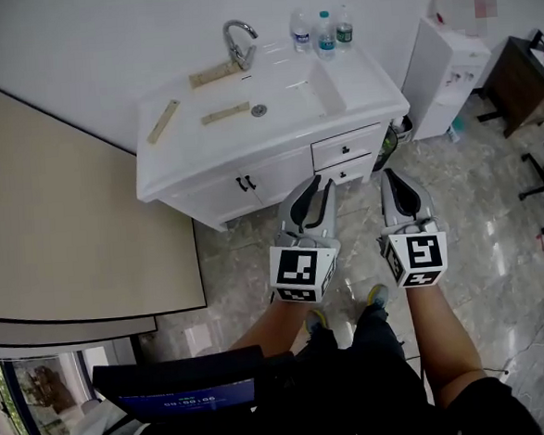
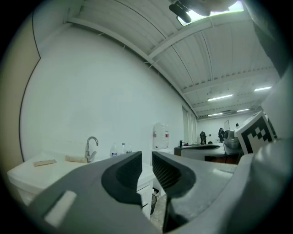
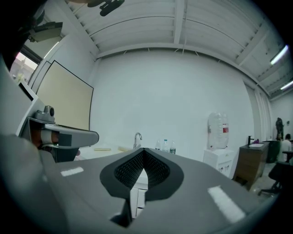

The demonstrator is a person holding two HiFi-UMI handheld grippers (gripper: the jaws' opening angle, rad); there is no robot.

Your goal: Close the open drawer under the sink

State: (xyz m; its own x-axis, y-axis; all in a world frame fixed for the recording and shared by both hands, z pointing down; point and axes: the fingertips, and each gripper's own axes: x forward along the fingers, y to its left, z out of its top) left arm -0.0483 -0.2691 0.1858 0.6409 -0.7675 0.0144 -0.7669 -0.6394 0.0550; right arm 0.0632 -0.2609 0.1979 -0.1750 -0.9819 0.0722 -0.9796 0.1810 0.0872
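**Approach step: both tongs short of the drawer, nothing pushed yet**

The person stands facing the vanity, with the left tongs and the right tongs held out side by side above the floor, well apart from the cabinet front. In the left gripper view the left tongs are released, a narrow gap between the jaws and nothing in it. In the right gripper view the right tongs are clenched tip to tip on nothing.

The drawer sits under the right end of the counter, just above a lower drawer and right of the cabinet doors. Its front seems to stand a little proud of the cabinet, though how far cannot be told from above. The task looks to be at its start, with the reach not yet made. The next move likely calls for stepping closer and setting one pair of tongs flat against the drawer front near its knob, then pushing straight in. The right tongs, already closed, would suit as a blunt pusher.

The sink holds no water that shows, only its drain. Three bottles stand at the back of the counter, seemingly filled with clear liquid. What the drawer holds is hidden.
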